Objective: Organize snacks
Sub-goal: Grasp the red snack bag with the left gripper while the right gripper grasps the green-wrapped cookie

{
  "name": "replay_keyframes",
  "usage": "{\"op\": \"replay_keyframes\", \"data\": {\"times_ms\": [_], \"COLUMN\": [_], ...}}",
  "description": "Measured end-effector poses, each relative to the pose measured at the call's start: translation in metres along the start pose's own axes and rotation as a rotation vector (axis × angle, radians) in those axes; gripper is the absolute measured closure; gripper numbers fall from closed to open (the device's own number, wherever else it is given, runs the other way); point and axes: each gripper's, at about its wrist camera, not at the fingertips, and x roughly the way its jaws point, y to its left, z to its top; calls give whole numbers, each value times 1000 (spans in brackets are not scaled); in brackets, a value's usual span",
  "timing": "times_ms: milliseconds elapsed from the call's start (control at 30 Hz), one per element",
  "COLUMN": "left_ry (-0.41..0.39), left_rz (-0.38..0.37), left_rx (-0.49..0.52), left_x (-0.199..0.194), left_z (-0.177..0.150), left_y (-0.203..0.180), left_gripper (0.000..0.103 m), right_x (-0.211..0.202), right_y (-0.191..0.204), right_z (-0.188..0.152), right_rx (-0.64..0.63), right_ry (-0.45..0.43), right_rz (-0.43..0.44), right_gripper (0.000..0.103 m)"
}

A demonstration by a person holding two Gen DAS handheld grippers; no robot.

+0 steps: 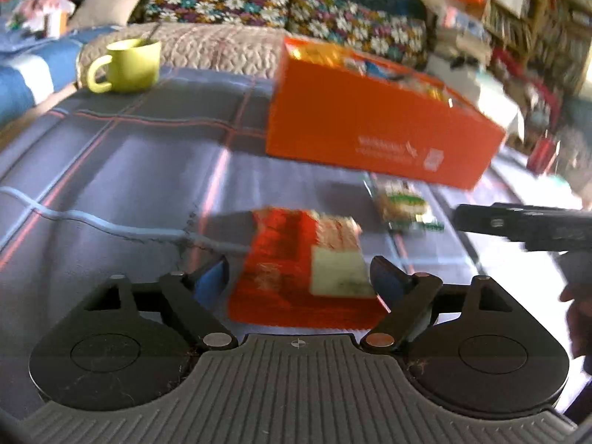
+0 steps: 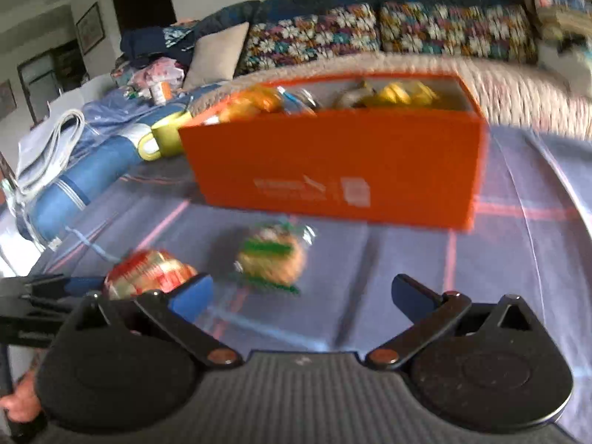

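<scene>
- Left gripper (image 1: 298, 275) stands wide, jaws either side of the red pack (image 1: 296, 273); the blur hides whether the pads touch it, but the pack looks free between them, lying on the cloth (image 1: 148, 170).
- The red pack has a pale label at its near right corner. In the right wrist view it (image 2: 148, 272) shows left of that camera's left finger.
- Right gripper (image 2: 301, 294) is wide too, nothing between its fingers, over bare cloth.
- A white cable (image 1: 92, 222) runs across the cloth from the left edge to the red pack.
- Beyond and right of the red pack lies a clear packet (image 1: 403, 205) with green print, apart from it; it (image 2: 272, 257) sits ahead of the right gripper, toward its left finger.
- Behind both stands the orange box (image 1: 370, 129), open-topped, with snacks inside; yellow and orange wrappers show over its rim (image 2: 333, 111).
- A yellow-green mug (image 1: 127, 64) stands at the far left, well apart from the box.
- Farthest, a sofa (image 1: 222, 3) with flowered cushions.
</scene>
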Motion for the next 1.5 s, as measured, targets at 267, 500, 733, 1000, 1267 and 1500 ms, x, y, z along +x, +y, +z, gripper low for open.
{"op": "replay_keyframes", "data": {"times_ms": [267, 500, 733, 1000, 1267, 1500], "left_ry": [-47, -50, -30, 11, 37, 37], "left_rz": [-38, -20, 41, 88, 121, 113], "left_rx": [-174, -119, -10, 154, 215, 219], "left_x": [-16, -19, -14, 2, 17, 19], "left_z": [10, 7, 2, 17, 21, 21], "left_y": [44, 36, 6, -40, -67, -67], "left_gripper": [26, 25, 22, 17, 17, 17], "right_x": [68, 14, -45, -42, -44, -38], "right_y": [42, 19, -36, -30, -35, -33], "right_z": [12, -22, -70, -69, -65, -61], "right_rx": [-67, -154, -60, -57, -65, -83], "right_ry": [63, 75, 1, 11, 30, 52], "right_rz": [-72, -121, -177, -174, -127, -160], "right_gripper": [46, 51, 17, 11, 10, 10]}}
